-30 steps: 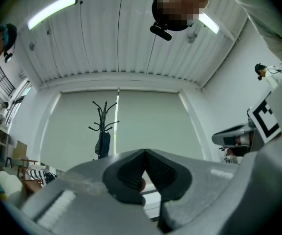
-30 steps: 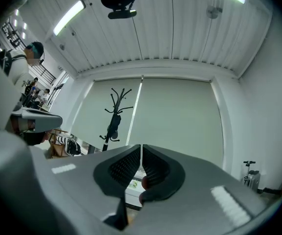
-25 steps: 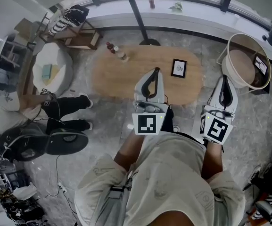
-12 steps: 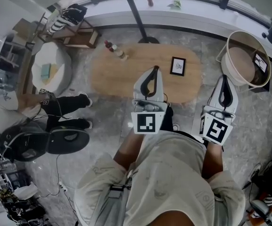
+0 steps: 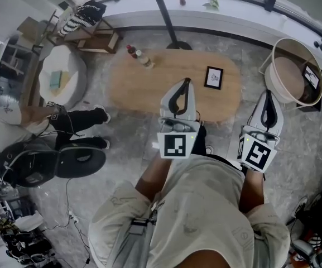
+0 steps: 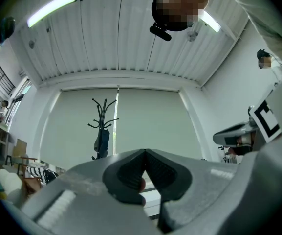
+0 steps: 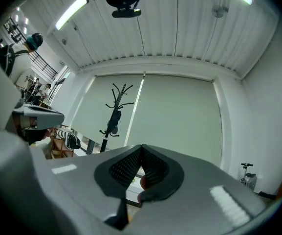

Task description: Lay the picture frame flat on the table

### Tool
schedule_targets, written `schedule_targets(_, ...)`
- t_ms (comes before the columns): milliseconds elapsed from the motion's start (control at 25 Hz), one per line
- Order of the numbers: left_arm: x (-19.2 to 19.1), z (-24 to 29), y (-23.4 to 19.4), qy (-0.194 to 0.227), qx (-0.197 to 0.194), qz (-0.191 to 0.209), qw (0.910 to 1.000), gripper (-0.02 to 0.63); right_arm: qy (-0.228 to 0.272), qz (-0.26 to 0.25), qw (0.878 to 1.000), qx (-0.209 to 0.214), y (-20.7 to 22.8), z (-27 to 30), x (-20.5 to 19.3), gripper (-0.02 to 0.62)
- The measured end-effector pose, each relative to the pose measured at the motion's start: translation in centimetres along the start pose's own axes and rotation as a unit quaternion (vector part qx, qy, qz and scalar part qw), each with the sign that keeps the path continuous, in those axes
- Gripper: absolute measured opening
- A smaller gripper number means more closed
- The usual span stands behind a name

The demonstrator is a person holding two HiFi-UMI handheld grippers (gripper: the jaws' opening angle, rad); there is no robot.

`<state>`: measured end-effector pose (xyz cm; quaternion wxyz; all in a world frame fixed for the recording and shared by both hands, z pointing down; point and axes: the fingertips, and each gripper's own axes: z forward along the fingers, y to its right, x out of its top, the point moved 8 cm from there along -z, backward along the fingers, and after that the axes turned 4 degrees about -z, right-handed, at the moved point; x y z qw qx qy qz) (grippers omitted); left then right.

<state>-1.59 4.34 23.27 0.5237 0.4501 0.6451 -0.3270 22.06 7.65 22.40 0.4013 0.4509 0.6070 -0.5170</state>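
At the far left of the head view a person [image 5: 15, 133] in black trousers sits by a round white seat [image 5: 63, 82], with a wooden rack [image 5: 96, 35] beyond. The oval wooden desk [image 5: 149, 91] stands on a grey mottled floor [image 5: 124, 147]. Two bottles [image 5: 139, 56] are at its far left end and the picture frame [image 5: 214, 77] is on its right half, face showing. Whether the frame lies flat or leans cannot be told.

The left gripper [image 5: 186, 82] is held near the person's body over the desk's near edge, well short of the frame. The right gripper [image 5: 268, 92] hangs off the desk's right end, beside a round basket [image 5: 311, 77].

Only the gripper views show the fingers. On the left gripper [image 6: 144, 153] they are clenched together on nothing, and on the right gripper [image 7: 141, 148] likewise. Both point up at a ribbed white ceiling with light strips [image 6: 50, 8], a drawn blind [image 6: 150, 126] and a coat stand [image 6: 103, 126], of which the head view shows only the pole [image 5: 163, 13]. Neither gripper view shows the desk or the frame.

Compared with a second ago, the frame sits at the same spot on the desk and both grippers keep their pose. Only the head camera has shifted slightly.
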Motion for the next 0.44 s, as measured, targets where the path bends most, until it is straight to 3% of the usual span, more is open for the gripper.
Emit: schedule_targets(440,0.01,0.29,-0.48,-0.004,0.002,-0.008,1.0000,0.005,-0.003,-0.001,1.000,-0.001,-0.20,0.39,0.15,0.002)
